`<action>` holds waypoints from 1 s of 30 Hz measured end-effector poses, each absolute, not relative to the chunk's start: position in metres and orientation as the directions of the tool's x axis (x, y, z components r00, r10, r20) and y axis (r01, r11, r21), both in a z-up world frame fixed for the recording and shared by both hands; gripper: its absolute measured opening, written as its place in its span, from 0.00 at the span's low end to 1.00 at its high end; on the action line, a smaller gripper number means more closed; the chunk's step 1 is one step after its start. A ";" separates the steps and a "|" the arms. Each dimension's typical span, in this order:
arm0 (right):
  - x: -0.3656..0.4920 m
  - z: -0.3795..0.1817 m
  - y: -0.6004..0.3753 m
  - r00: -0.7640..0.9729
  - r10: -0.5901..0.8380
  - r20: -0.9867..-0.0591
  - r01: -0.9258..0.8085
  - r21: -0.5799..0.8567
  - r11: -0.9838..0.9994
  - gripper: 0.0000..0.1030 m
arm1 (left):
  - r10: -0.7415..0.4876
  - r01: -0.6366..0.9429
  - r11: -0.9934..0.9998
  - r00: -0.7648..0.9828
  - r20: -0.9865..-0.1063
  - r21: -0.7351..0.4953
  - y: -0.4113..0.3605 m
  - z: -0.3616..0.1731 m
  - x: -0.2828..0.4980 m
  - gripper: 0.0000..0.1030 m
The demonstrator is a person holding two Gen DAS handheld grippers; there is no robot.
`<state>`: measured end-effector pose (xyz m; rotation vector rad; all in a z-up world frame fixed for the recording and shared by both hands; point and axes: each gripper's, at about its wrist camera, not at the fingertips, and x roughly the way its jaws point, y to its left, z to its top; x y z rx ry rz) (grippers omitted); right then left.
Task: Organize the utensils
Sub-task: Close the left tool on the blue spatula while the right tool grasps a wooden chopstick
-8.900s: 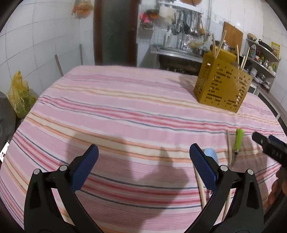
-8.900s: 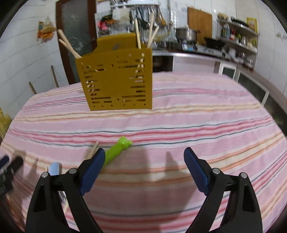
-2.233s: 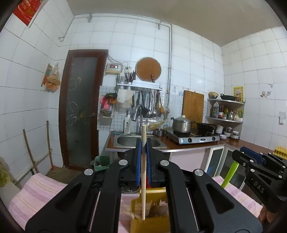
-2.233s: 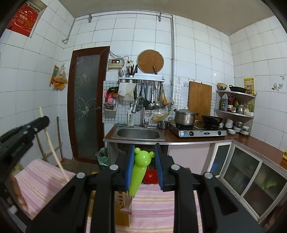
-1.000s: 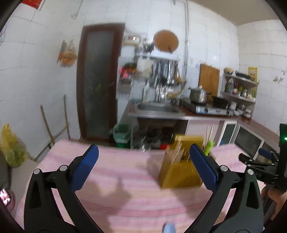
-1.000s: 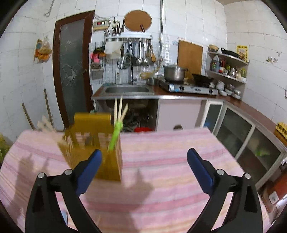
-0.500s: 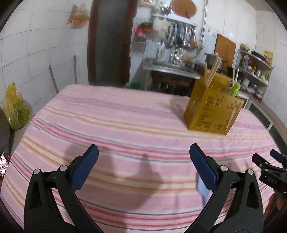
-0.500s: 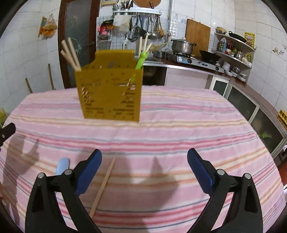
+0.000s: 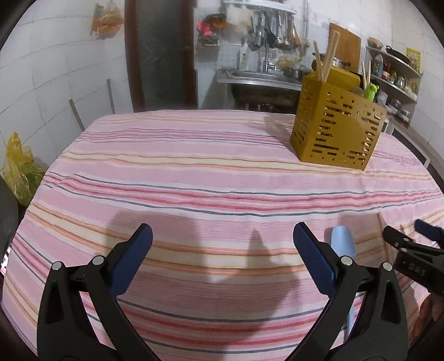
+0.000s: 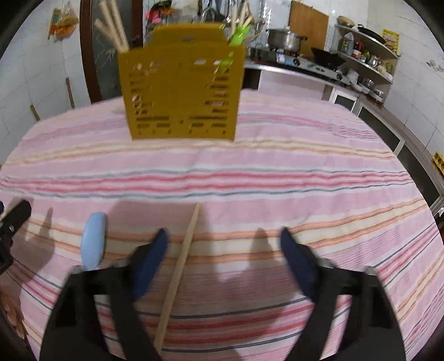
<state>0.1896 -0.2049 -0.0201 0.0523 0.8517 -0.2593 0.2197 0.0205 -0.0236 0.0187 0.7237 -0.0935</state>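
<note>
A yellow perforated utensil holder [image 9: 337, 125] stands at the far right of the striped table; it also shows in the right wrist view [image 10: 181, 91]. It holds wooden chopsticks [image 10: 112, 23] and a green-handled utensil [image 10: 238, 34]. A light blue spoon [image 10: 94, 240] and a single wooden chopstick [image 10: 180, 268] lie on the cloth near the front. My left gripper [image 9: 222, 254] is open and empty, with the blue spoon [image 9: 342, 240] just past its right finger. My right gripper [image 10: 224, 255] is open and empty, low over the chopstick.
The pink striped tablecloth [image 9: 194, 166] covers the table. Behind it are a kitchen counter with a sink [image 9: 258, 76], a stove with a pot [image 10: 285, 37] and shelves [image 10: 369, 55]. A yellow bag [image 9: 16, 169] sits left of the table.
Both grippers have dropped lower and closer to the table. The right gripper has moved over the lone chopstick; the blue spoon now sits beside the left gripper's right finger.
</note>
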 end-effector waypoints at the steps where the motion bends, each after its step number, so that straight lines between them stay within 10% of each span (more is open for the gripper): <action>1: 0.192 -0.024 -0.203 0.618 -0.192 -0.763 0.242 -0.048 0.969 0.56 | -0.078 0.092 0.996 0.748 -0.660 -0.013 0.019 -0.023 0.219 0.95; 7: 0.195 -0.027 -0.197 0.624 -0.111 -0.774 0.195 0.017 0.981 0.12 | -0.100 0.107 0.994 0.727 -0.679 -0.032 0.009 -0.020 0.221 0.95; 30: 0.177 -0.028 -0.276 0.632 -0.065 -0.772 0.177 0.062 0.982 0.06 | -0.170 0.176 0.981 0.539 -0.825 -0.087 -0.080 -0.051 0.227 0.87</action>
